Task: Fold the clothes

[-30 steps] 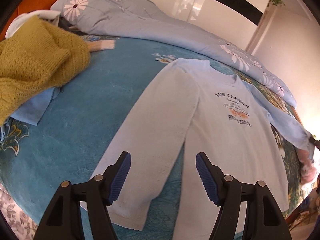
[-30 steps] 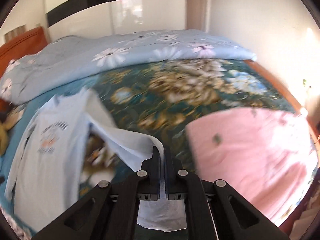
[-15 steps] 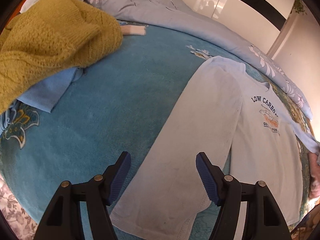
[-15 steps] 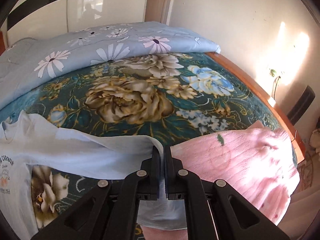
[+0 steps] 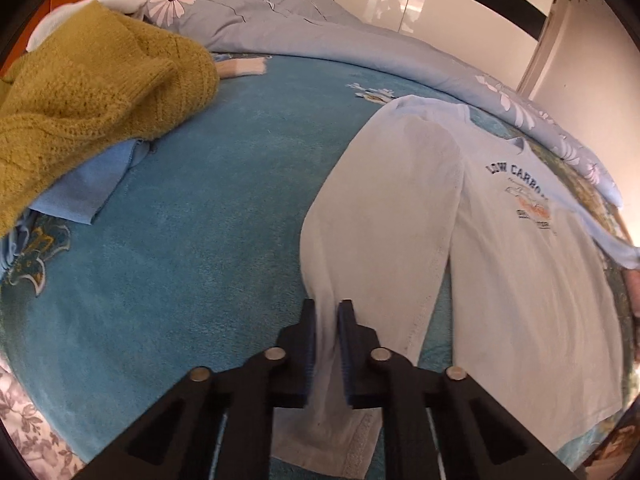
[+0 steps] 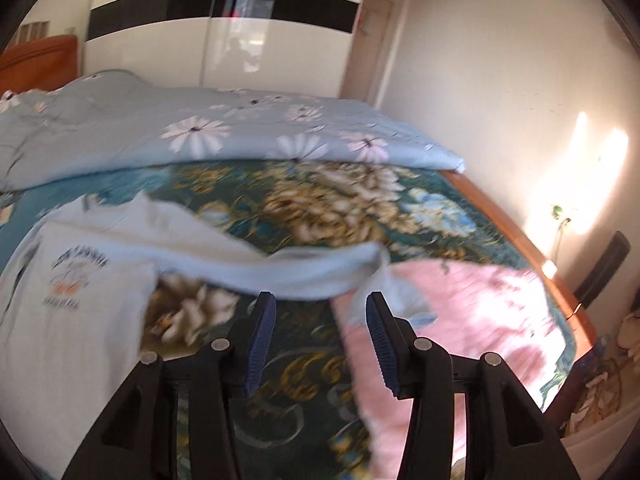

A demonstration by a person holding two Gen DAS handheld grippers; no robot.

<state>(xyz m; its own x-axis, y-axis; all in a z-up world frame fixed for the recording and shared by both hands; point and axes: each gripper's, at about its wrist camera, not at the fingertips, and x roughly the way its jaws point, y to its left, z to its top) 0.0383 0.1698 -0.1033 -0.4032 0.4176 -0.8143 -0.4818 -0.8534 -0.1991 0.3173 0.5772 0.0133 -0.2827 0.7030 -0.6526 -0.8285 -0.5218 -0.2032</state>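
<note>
Left gripper (image 5: 326,320) closing on the shirt (image 5: 520,260) sleeve (image 5: 372,216) at lower centre — to fold; right gripper (image 6: 320,316) opening — empty.

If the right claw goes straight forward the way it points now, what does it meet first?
Probably the light blue sleeve, which lies just ahead of the right claw, whose jaws are opening with nothing between them. The picture is blurred, so depth is uncertain.
</note>
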